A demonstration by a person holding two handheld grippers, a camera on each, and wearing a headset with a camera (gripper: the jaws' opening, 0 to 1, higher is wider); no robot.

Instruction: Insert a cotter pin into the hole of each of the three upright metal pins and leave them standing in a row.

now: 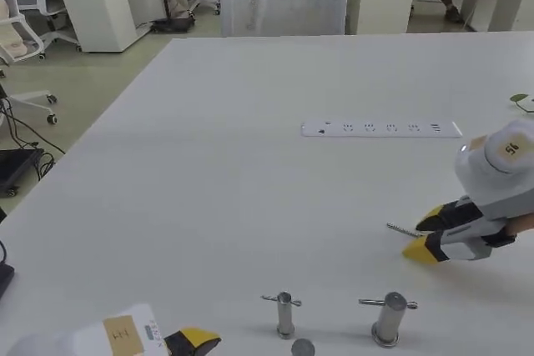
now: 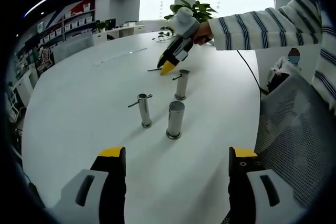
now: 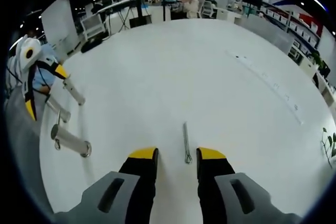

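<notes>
Three upright metal pins stand near the table's front edge. The slim pin [image 1: 285, 313] [image 2: 144, 110] and the pin [image 1: 389, 317] [image 2: 181, 84] each carry a cotter pin through the top. The thicker pin [image 2: 175, 119] [image 1: 303, 346] shows no cotter pin. A loose cotter pin [image 1: 400, 229] [image 3: 186, 142] lies flat on the table. My right gripper [image 1: 425, 233] [image 3: 177, 156] is open and low over the table, its tips just short of that cotter pin. My left gripper [image 2: 177, 153] [image 1: 196, 339] is open wide with nothing in it, a little back from the three pins.
A white power strip [image 1: 380, 128] lies across the middle of the table [image 1: 209, 164]. A grey chair back [image 1: 284, 7] stands at the far edge. A plant [image 2: 191, 10] sits at the table's right end. A person's striped sleeve [image 2: 257, 24] holds the right gripper.
</notes>
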